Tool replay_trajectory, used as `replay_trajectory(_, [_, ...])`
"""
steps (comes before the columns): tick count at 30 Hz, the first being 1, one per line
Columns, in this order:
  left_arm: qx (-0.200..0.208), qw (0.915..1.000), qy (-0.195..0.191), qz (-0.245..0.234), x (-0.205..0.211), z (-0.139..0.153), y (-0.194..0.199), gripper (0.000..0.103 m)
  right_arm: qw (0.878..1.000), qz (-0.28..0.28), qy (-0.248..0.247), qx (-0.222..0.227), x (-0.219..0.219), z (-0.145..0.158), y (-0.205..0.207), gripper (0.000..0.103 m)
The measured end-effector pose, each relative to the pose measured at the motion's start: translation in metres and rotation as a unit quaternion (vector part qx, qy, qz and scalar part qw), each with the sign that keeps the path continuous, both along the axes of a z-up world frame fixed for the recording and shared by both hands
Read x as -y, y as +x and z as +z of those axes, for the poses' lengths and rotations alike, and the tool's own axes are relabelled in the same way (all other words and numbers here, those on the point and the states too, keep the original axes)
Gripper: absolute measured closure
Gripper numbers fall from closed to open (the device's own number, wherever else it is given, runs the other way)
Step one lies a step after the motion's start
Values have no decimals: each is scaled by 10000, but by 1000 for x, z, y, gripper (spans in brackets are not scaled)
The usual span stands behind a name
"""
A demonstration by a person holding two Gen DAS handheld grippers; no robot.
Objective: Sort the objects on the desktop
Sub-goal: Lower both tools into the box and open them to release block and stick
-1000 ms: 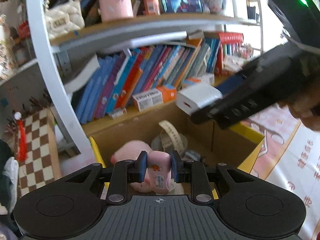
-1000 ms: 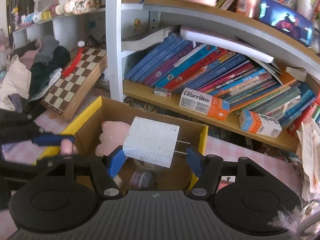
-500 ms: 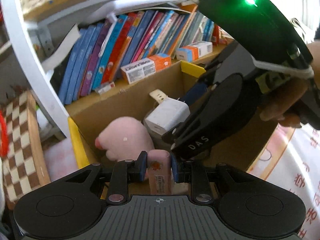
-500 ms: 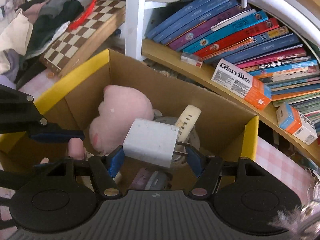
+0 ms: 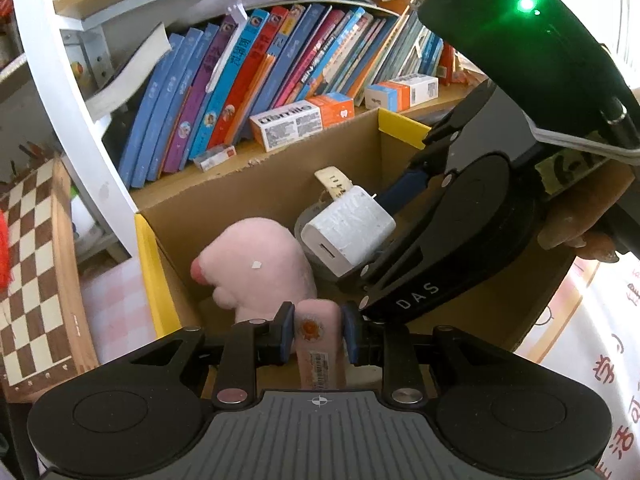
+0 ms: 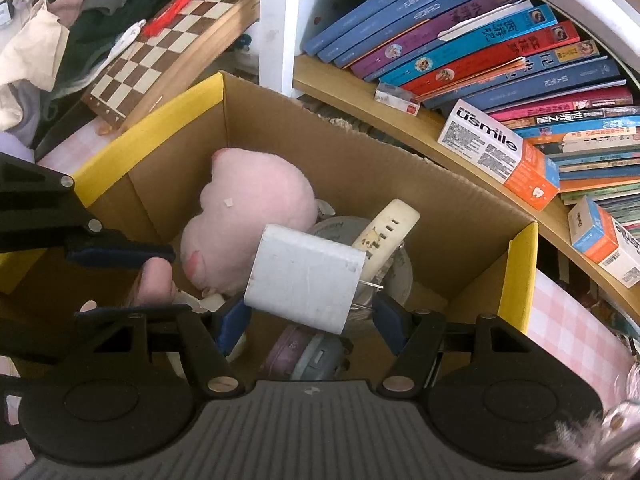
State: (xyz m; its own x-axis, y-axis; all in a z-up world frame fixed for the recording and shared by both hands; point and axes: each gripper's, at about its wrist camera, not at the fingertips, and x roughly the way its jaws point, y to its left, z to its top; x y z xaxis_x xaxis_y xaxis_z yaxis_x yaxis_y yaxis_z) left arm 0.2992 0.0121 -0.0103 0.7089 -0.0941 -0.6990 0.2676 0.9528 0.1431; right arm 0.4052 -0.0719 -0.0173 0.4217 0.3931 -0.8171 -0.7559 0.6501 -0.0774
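My left gripper [image 5: 316, 330] is shut on a small pink bottle [image 5: 320, 344] with a barcode label, held low inside the cardboard box [image 5: 256, 184]. My right gripper [image 6: 310, 318] is shut on a white charger plug [image 6: 304, 276], held over the box's middle; the plug also shows in the left wrist view [image 5: 346, 232]. In the box lie a pink plush toy [image 6: 248, 216], a cream watch strap [image 6: 386, 232] and round tins [image 6: 316, 354].
The box has yellow-edged flaps [image 6: 160, 128]. Behind it is a shelf of leaning books [image 6: 480, 52] with toothpaste cartons [image 6: 500, 152]. A chessboard [image 6: 168, 36] and a pile of clothes [image 6: 60, 40] lie to the left. A pink checked cloth [image 6: 572, 328] covers the table.
Both grippers have moved forward and down into the box with their objects. The plug now hangs lower, close above the tins and the strap.
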Motion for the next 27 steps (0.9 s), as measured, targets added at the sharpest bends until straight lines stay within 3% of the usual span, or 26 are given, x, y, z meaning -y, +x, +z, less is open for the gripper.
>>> replay_trajectory(2, [52,10000,40,9,0,2,-2,74,9999,-51,84,-24,2,2,0,37])
replay_trajectory(7, [218,9997,99,80,-1,9,-9,54,9989,-308,298,164,8,14,-7,26])
replay_trajectory(12, [452,9989,26,141,-2,22,-19,47,9960,-562,680,140,25,31,-17,26])
replay_trajectory(27, [1137,9925,-124,432,1,60,-63,31,9875,-925,1209,406,64,71,-70,26])
